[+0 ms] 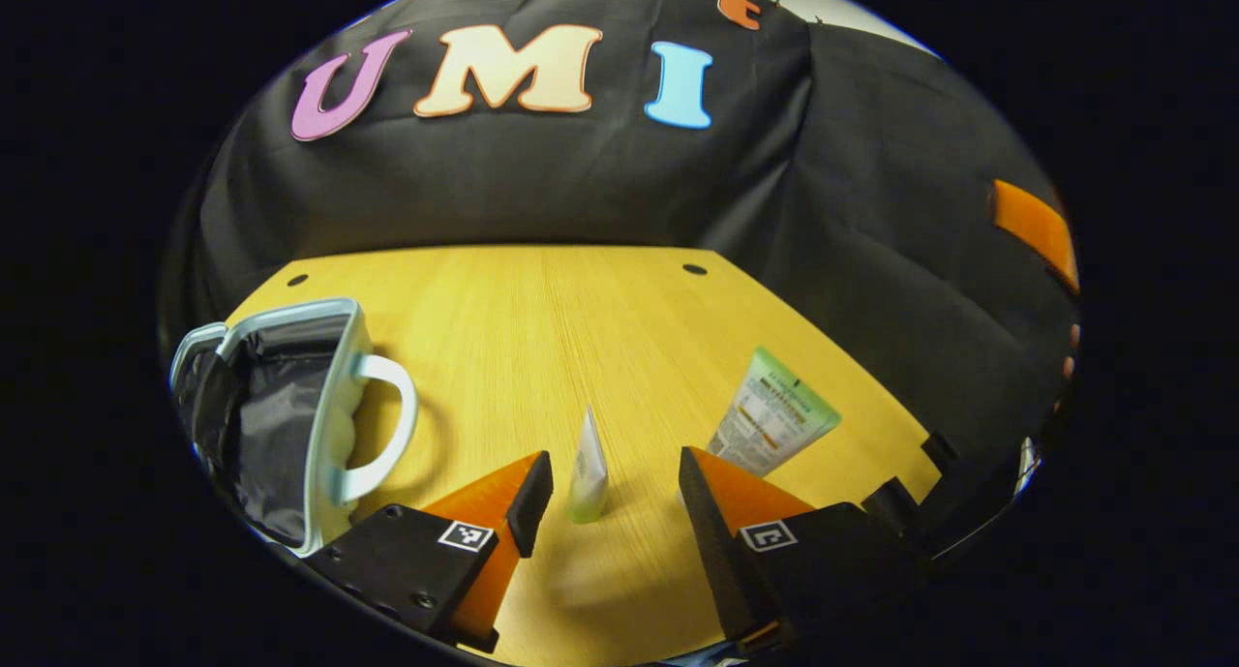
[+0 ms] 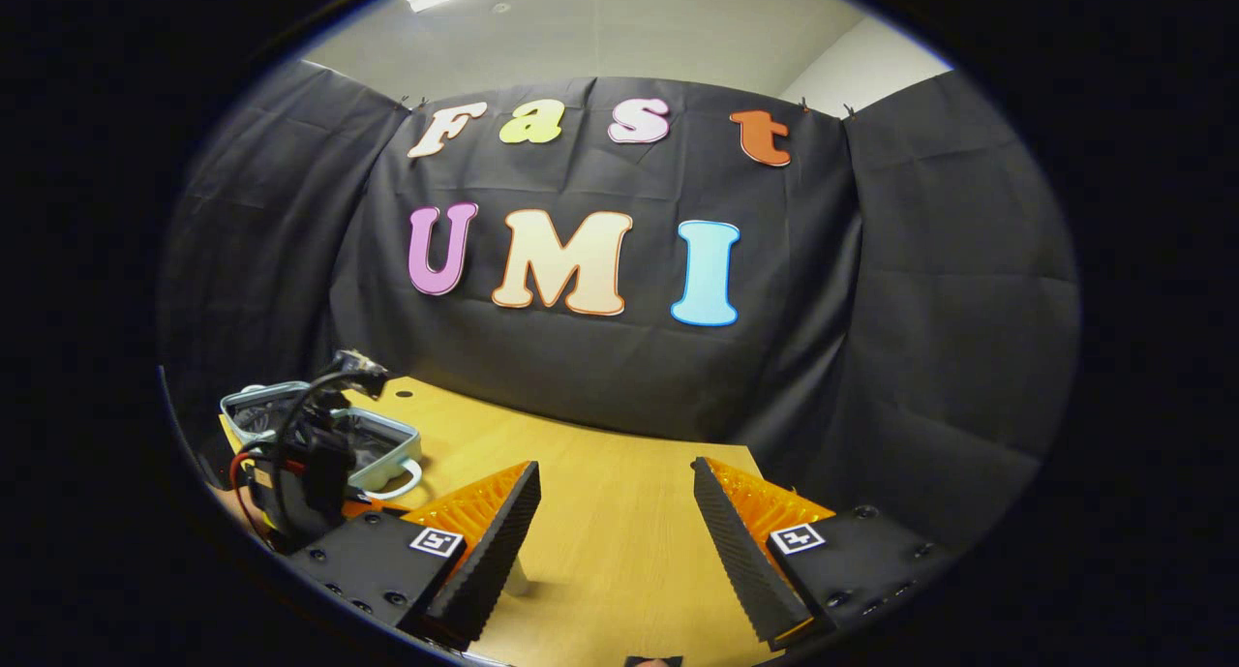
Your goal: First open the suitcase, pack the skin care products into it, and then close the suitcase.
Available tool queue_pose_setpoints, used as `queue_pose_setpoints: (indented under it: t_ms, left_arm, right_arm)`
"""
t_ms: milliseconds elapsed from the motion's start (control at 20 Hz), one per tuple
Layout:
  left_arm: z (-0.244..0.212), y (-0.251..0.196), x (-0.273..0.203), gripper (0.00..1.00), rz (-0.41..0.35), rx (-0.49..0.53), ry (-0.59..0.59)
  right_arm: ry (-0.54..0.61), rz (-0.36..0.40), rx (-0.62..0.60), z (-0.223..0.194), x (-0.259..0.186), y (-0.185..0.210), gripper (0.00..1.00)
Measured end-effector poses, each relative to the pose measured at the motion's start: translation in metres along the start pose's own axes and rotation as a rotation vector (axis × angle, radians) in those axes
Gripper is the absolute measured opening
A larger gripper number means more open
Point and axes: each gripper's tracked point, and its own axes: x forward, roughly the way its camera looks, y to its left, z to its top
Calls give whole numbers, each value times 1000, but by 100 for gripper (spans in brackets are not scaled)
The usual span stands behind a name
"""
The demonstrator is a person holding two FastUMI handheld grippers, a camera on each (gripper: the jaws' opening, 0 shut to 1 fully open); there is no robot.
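Your left gripper (image 1: 615, 478): its fingers stand apart with nothing clamped, hovering low over the wooden table (image 1: 542, 328).
Small tube (image 1: 588, 466): it stands upright on its cap between your left fingers, nearer the left one, touching neither.
Larger tube (image 1: 772, 413): it lies flat on the table just beyond your left gripper's right finger, its green end pointing away from you and partly hidden at the near end by that finger.
Suitcase (image 1: 281, 415): it sits open to the left of your left gripper, dark lining showing inside, pale handle (image 1: 387, 425) arching toward the middle of the table; its near corner is hidden behind your left finger's mount.
Table holes (image 1: 694, 269): two small dark holes sit near the far edge, well beyond both tubes.
Your right gripper (image 2: 617, 507): its fingers are also spread wide, holding nothing, raised above the table.
Below the right gripper's left finger: a pale slim shape stands on the table, mostly hidden by the finger; you cannot tell what it is.
Left of the right gripper, farther off: your other gripper's black body and cables (image 2: 305, 454) stand in front of the open suitcase, covering much of it.
Farthest: the black cloth wall (image 1: 581, 173) closes the table on the far and right sides.
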Motion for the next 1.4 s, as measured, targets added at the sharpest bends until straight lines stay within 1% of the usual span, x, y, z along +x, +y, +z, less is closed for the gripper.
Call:
queue_pose_setpoints:
  t_ms: [50,150,300,350,400,450,500,650,750,800,850,1000,1100,1150,1300,1350,1400]
  left_arm:
    - [-2,1,6,76,-5,-5,8]
    - [-4,-1,15,67,-7,-7,21]
    - [-7,3,22,19,4,-1,45]
    - [-6,3,19,20,1,-6,42]
    - [-6,2,20,15,-4,-16,55]
    - [-5,3,18,13,-3,-25,57]
    - [0,4,13,10,-2,-31,52]
    - [15,10,-11,11,16,-40,37]
    - [26,13,-31,9,23,-46,20]
    - [31,14,-41,11,24,-53,12]
    - [35,16,-51,9,31,-57,6]
    - [48,28,-80,10,71,-62,-18]
    - [53,34,-96,8,93,-96,-31]
    - [54,38,-104,9,103,-113,-37]
    - [52,54,-127,10,154,-136,-37]
    - [50,59,-132,9,172,-143,-35]
    - [47,63,-138,10,186,-151,-30]
  right_arm:
    - [10,1,-7,-4,-2,-1,99]
    - [26,6,-12,-10,-2,1,99]
    - [36,36,1,-17,-2,13,99]
    - [37,51,5,-21,0,19,99]
    - [40,70,11,-25,2,27,99]
    - [45,96,18,-31,4,37,100]
    - [54,125,26,-39,8,48,99]
    - [111,185,36,-75,19,74,100]
    - [164,222,45,-100,28,91,99]
    - [185,236,46,-111,31,97,99]
    - [200,243,41,-120,36,101,99]
    - [251,279,30,-150,50,115,99]
    - [278,291,18,-168,60,122,99]
    - [292,296,14,-177,63,126,99]
    - [331,315,30,-194,72,138,92]
    - [334,313,31,-197,74,141,87]
    - [334,295,18,-198,78,139,82]
